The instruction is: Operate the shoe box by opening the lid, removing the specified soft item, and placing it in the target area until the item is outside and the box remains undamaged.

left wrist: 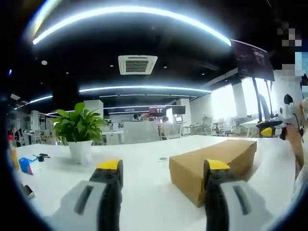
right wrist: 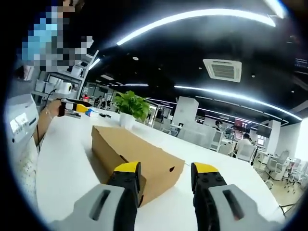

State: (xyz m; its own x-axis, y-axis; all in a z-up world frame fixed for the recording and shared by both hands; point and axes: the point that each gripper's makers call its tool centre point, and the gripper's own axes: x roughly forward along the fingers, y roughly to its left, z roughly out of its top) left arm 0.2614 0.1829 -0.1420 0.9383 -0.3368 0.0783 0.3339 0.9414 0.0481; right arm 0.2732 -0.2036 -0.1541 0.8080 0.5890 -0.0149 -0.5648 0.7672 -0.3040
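A brown cardboard shoe box (left wrist: 211,161) lies on the white table (left wrist: 144,149) with its lid down, so nothing inside it shows. My left gripper (left wrist: 163,166) is open, low over the table just short of the box, with its right jaw in front of the box's near corner. A hand holds the right gripper (left wrist: 265,128) beyond the box's far end. From the other side, the box (right wrist: 130,147) stretches away from my open right gripper (right wrist: 166,168), whose left jaw overlaps the near end. The left gripper (right wrist: 72,108) hovers at the far left.
A potted green plant (left wrist: 79,132) in a white pot stands on the table left of the box, and shows behind it (right wrist: 131,105) from the other side. Small blue and black items (left wrist: 26,164) lie near the left edge. Shelving (right wrist: 70,77) stands beyond the table.
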